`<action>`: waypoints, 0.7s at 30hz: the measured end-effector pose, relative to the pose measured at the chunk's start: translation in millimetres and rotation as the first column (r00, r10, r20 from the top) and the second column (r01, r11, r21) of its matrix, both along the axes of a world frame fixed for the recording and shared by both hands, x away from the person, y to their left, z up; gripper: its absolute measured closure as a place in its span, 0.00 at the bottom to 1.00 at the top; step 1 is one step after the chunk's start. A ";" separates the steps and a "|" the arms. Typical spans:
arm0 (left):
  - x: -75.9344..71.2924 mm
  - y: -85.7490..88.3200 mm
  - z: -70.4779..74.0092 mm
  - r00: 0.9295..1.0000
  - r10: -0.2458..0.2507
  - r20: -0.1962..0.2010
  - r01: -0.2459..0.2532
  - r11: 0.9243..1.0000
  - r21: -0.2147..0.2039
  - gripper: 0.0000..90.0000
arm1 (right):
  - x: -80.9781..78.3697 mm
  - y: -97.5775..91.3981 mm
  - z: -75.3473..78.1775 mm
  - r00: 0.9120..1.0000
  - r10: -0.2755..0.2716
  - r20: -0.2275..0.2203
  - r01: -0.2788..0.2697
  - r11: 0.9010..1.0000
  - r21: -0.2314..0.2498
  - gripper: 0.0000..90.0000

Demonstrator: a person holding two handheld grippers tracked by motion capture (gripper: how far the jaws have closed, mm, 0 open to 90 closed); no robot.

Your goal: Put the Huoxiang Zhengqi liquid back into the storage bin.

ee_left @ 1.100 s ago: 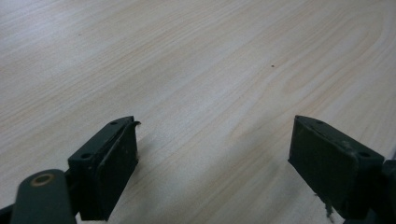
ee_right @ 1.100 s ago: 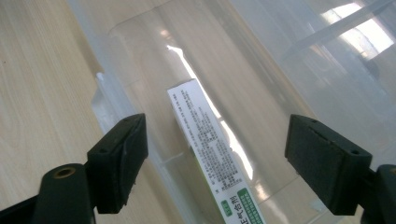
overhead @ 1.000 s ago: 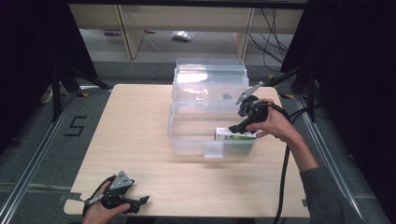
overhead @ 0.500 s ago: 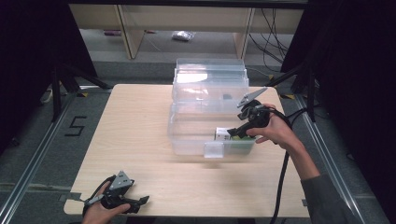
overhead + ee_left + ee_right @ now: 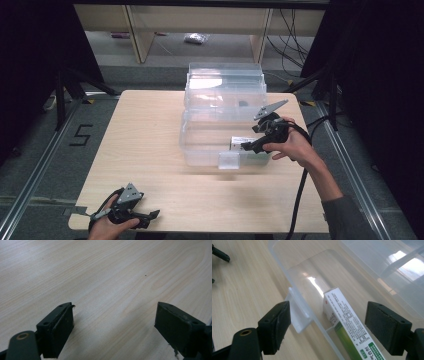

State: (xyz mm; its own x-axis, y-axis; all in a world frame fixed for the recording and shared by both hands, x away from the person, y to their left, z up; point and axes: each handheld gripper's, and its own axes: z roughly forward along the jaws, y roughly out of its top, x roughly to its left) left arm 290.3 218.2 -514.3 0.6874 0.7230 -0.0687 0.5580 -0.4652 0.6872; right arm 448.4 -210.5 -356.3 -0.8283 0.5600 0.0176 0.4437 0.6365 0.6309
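The right gripper is being held over the near right corner of the clear plastic box, with its jaws spread wide apart and nothing clamped between them. A white and green carton is lying flat inside the box, against the near wall, just beside the latch tab. The left gripper is being rested low on the wooden bench at its near left corner, well apart from the box, jaws likewise apart and empty.
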 end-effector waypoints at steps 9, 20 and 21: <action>-0.2 -0.2 -0.1 1.000 -0.001 0.002 0.001 1.000 -0.001 0.17 | -11.9 1.8 -6.0 1.000 0.017 0.025 -0.018 0.999 0.039 0.24; -0.8 -1.8 -1.1 1.000 0.024 0.001 -0.024 1.000 -0.018 0.17 | -25.4 4.2 -9.1 0.998 0.012 0.062 -0.016 0.998 0.068 0.23; -0.2 0.0 0.2 1.000 -0.002 0.003 0.002 1.000 0.003 0.17 | -27.1 4.7 -9.8 0.999 0.013 0.047 -0.016 0.997 0.072 0.23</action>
State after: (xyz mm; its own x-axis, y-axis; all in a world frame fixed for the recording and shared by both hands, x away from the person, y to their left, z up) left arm 290.1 218.2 -514.1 0.6889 0.7219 -0.0648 0.5553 -0.4682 0.6874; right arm 421.3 -205.8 -366.2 -0.8373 0.5464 0.0187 0.4037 0.5948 0.6952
